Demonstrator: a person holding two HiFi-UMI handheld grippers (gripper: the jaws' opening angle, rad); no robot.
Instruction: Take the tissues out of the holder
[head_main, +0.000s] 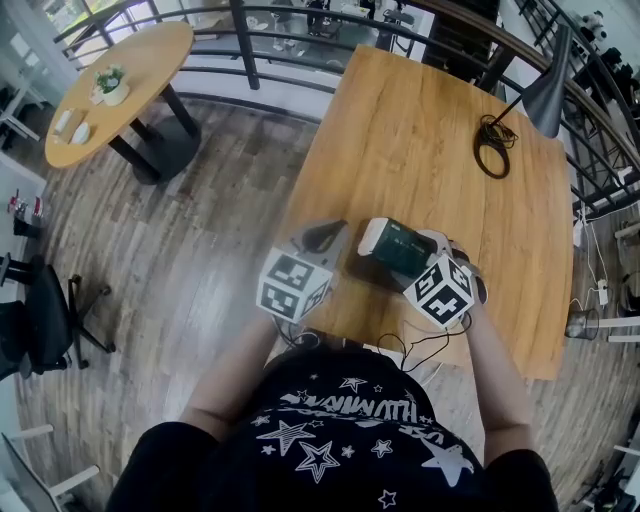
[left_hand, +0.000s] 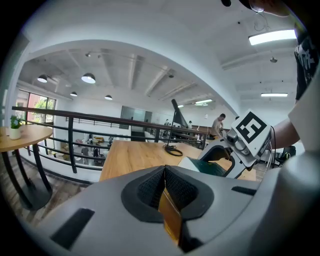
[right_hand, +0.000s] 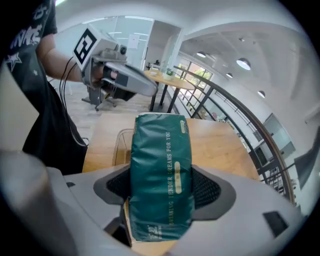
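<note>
Wooden bench (head_main: 420, 120). Right hand-held gripper (right_hand: 162, 189) clamped on green tissue pack (right_hand: 160, 155), right by holder (right_hand: 120, 145). Left hand-held gripper (left_hand: 165, 192) pinched together, empty, near holder. Risk imo: nothing pins holder, could drag along; soft pack could slip.

Tissue pack (right_hand: 161, 175) dark green, pale lettering. Desk (head_main: 420, 130) warm orange-brown wood grain. Left gripper (left_hand: 165, 175), right gripper (right_hand: 161, 187) grey, black mesh pads; cubes black-and-white squares. Shirt (head_main: 340, 430) black, white stars. Floor (head_main: 200, 230) at 9 o'clock: grey-brown planks.

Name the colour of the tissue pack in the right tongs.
The tissue pack is dark green with pale lettering; clearest in the right gripper view.
</note>
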